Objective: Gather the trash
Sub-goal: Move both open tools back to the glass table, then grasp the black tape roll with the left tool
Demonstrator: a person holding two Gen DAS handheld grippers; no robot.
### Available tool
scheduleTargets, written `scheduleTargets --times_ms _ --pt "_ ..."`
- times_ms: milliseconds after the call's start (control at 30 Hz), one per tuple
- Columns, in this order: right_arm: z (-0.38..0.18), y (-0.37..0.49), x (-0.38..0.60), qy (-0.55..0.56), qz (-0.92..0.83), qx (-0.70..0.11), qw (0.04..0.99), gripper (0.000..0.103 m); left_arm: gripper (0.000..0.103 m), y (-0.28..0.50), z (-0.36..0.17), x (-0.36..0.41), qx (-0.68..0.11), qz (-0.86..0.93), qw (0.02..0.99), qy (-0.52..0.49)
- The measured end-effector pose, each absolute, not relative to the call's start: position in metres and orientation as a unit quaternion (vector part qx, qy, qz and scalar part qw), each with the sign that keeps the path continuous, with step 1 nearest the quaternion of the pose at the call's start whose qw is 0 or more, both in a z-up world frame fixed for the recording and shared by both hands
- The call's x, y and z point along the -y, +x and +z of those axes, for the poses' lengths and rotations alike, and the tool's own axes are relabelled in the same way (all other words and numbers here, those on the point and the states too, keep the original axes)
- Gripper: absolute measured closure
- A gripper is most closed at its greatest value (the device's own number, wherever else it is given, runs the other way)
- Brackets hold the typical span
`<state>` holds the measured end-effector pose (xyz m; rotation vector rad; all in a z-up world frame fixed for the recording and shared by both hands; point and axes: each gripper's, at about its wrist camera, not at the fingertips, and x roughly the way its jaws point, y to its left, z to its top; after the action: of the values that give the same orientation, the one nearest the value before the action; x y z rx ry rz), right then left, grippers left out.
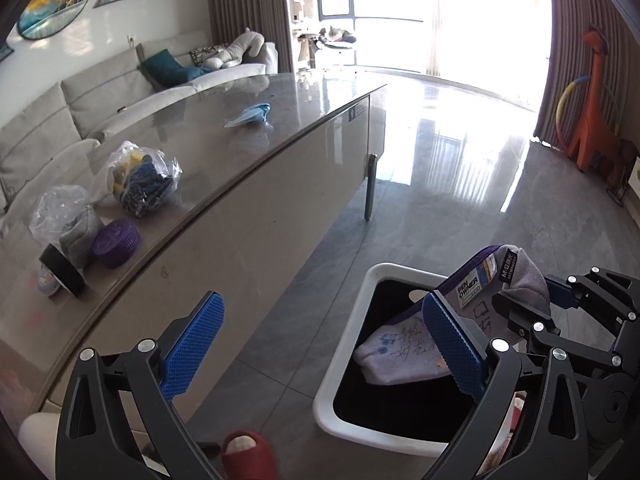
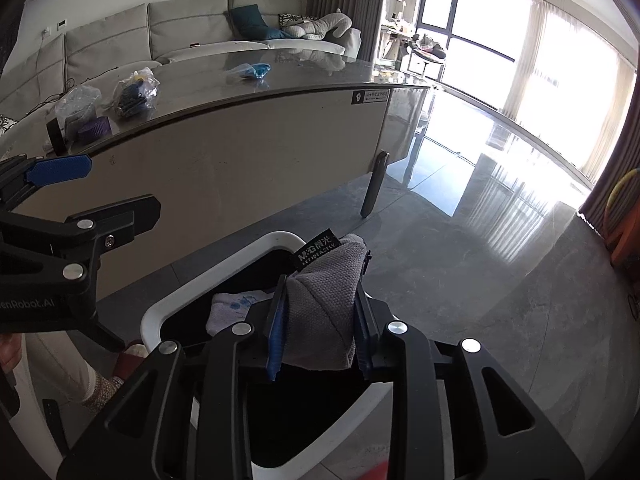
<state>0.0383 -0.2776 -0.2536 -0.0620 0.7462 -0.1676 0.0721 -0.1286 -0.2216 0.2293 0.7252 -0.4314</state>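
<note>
Off to the left of the left gripper's [image 1: 320,344] fingers, up on the grey surface [image 1: 224,100], there's plenty of junk waiting: a black tape roll [image 1: 62,270], a purple ribbed lid thing [image 1: 116,242], a clear bag with something grey in it [image 1: 64,216], a second clear bag of blue and yellow stuff [image 1: 140,182], and further back a crumpled blue wrapper [image 1: 250,116]. That left gripper hangs with its fingers spread wide and nothing between them.

Moving right, the white bin [image 1: 342,364] with its black liner sits on the floor just past the left fingers, with a scribbled-on white cloth [image 1: 400,354] lying inside. The right gripper [image 2: 320,332] has its fingers clamped on a grey pencil pouch [image 2: 324,300], and the pouch hangs right over the bin's opening.

So I'd say this is the drop step. Next move looks simple: spread the right fingers so the pouch falls in, then swing back left to the surface. The loose plastic bags will probably be the fiddly ones to pinch.
</note>
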Motion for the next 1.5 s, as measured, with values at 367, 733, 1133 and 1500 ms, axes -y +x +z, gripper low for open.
scheduleTargets --times_ms 367,733,1133,1500 --pt "-0.253 0.034 0.274 -0.066 -0.12 -0.337 0.932 0.004 0.005 0.075 -0.221 0.124 -0.35 -0.206 0.908 0.107" --pt "-0.236 0.039 0.27 -0.057 -0.114 -0.31 0.942 0.004 0.005 0.075 -0.213 0.111 -0.339 -0.188 0.917 0.095" --pt "-0.196 0.073 0.234 -0.085 -0.063 -0.253 0.962 0.004 0.005 0.099 -0.184 0.046 -0.307 -0.057 0.948 0.067" --pt "-0.175 0.119 0.179 -0.117 0.004 -0.225 0.967 0.004 0.005 0.143 -0.184 -0.03 -0.337 0.062 0.939 0.0"
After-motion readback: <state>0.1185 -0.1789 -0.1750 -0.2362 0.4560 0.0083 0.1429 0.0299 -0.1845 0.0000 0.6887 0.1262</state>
